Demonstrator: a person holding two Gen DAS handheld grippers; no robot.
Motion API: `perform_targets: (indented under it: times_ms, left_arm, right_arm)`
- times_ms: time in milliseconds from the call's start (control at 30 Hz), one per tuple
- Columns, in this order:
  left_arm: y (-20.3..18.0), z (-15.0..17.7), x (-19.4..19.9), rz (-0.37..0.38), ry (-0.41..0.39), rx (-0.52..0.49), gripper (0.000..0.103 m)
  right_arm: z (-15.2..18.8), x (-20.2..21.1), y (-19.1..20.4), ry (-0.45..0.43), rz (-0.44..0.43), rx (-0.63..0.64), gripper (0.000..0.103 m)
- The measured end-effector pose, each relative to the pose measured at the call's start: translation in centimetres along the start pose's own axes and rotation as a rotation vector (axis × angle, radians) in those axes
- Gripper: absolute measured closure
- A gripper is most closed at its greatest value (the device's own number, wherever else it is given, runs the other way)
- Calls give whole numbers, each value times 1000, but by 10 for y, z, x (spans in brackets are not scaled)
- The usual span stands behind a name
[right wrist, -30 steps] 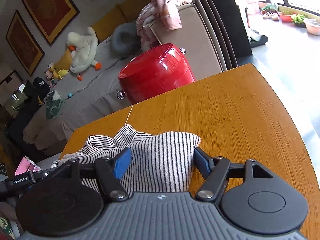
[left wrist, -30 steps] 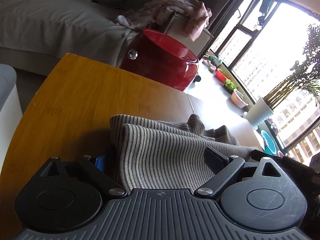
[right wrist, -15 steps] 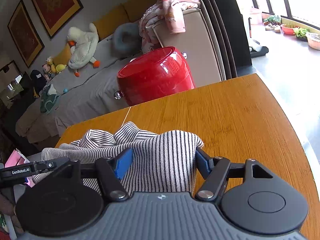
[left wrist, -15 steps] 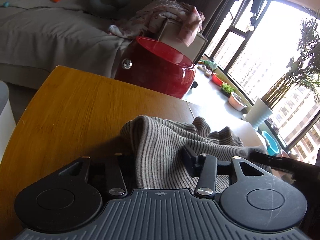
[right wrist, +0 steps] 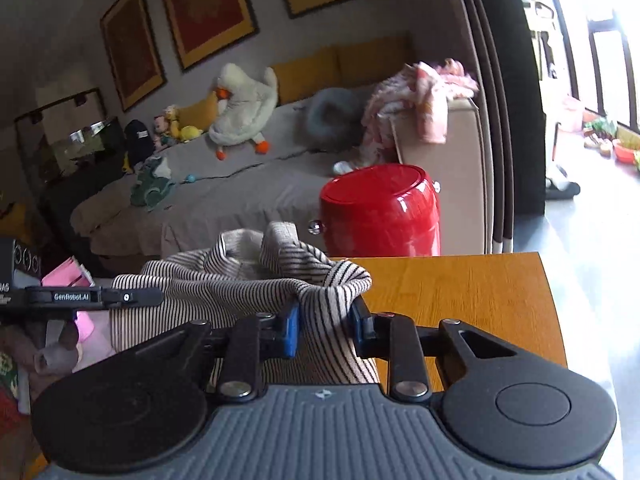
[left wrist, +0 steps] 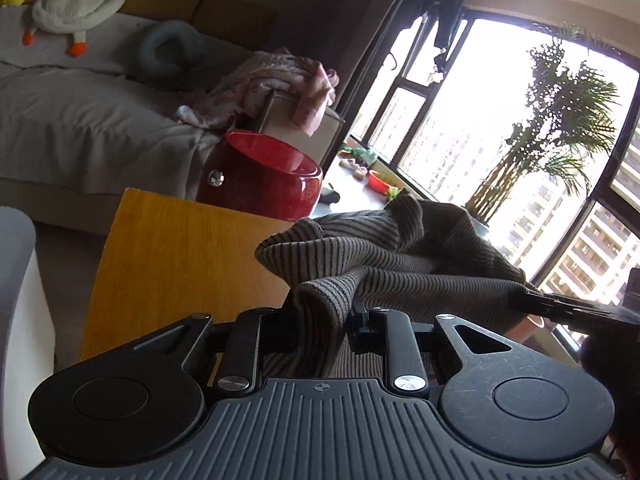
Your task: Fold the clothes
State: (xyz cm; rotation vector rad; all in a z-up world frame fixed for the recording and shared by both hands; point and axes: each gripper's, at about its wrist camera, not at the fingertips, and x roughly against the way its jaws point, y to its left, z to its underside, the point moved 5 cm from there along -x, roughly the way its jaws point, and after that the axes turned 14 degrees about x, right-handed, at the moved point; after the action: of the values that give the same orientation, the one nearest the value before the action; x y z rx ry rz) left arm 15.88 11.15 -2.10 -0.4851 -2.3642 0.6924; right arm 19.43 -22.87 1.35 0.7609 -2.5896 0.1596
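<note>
A black-and-white striped garment hangs bunched between my two grippers, lifted off the wooden table. My left gripper is shut on one edge of the garment. My right gripper is shut on another edge of the same garment, above the table. The other gripper shows at the right edge of the left wrist view and at the left edge of the right wrist view. The fingertips are partly hidden by cloth.
A red round bin stands just beyond the table's far edge. Behind it is a grey sofa with a plush duck and pink clothes. Large windows and a potted palm lie to the right.
Both grippers closed on the striped garment and lifted it up off the table. Both views now sit higher above the table, showing more of the room.
</note>
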Motion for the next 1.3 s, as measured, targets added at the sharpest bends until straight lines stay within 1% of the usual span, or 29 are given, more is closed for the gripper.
perform_targets:
  times_ms: [67, 133, 167, 200, 267, 333, 367, 400, 433, 467, 500, 533, 600, 667, 700, 733, 800, 833, 900, 1000, 1100, 1167, 1233, 1300]
  left_arm:
    - [3, 24, 24, -4, 6, -25, 77]
    - [12, 49, 39, -18, 48, -31, 75]
    - [16, 61, 45, -28, 72, -40, 73]
    - [20, 70, 53, -38, 92, -49, 68]
    - [27, 86, 68, -60, 129, -67, 66]
    - [31, 91, 85, -67, 148, -59, 63]
    - [32, 91, 95, -63, 146, -49, 57]
    - [32, 88, 104, -52, 134, -28, 48]
    - [33, 85, 112, -41, 121, -6, 44]
    - [33, 80, 119, -16, 108, 42, 37]
    - [34, 74, 125, 12, 94, 95, 32]
    - [35, 69, 127, 40, 87, 146, 29]
    - [33, 58, 122, 75, 87, 234, 21]
    - [27, 57, 107, 66, 121, 269, 19]
    - [25, 57, 99, 60, 139, 284, 19]
    - [22, 59, 90, 35, 158, 289, 19]
    - [15, 63, 71, -41, 179, 260, 19]
    - [12, 65, 67, -60, 181, 240, 19]
    - [4, 69, 60, -77, 187, 201, 19]
    - [-4, 75, 57, -83, 193, 161, 18]
    - [-9, 78, 59, -91, 190, 129, 17]
    - [-9, 79, 61, -88, 189, 131, 16]
    - [-8, 79, 63, -85, 185, 135, 16]
    - [-6, 79, 64, -83, 179, 142, 14]
  right_arm:
    - [14, 28, 27, 3, -8, 74, 79]
    - [35, 48, 52, 32, -11, 149, 79]
    - [48, 55, 63, 56, -3, 188, 79]
    - [61, 60, 72, 86, 8, 224, 79]
    - [87, 67, 84, 157, 41, 301, 79]
    - [107, 77, 87, 224, 66, 339, 79]
    - [117, 81, 88, 257, 77, 354, 79]
    - [124, 88, 87, 278, 80, 348, 79]
    - [129, 96, 84, 290, 79, 331, 78]
    - [131, 104, 80, 292, 83, 312, 75]
    - [133, 113, 75, 289, 91, 291, 72]
    - [132, 121, 71, 280, 98, 264, 69]
    - [126, 136, 58, 237, 95, 175, 57]
    - [115, 141, 47, 179, 76, 76, 47]
    - [109, 142, 43, 153, 60, 33, 46]
    - [104, 140, 40, 134, 40, -7, 45]
    - [99, 132, 40, 113, -1, -75, 43]
    - [98, 126, 40, 111, -16, -99, 43]
    - [97, 115, 45, 116, -23, -104, 43]
    - [93, 104, 59, 122, -28, -39, 43]
    - [82, 97, 81, 125, -8, 89, 43]
    - [70, 92, 101, 110, -23, 190, 42]
    - [57, 87, 130, 94, -60, 309, 37]
    - [50, 78, 161, 89, -95, 446, 31]
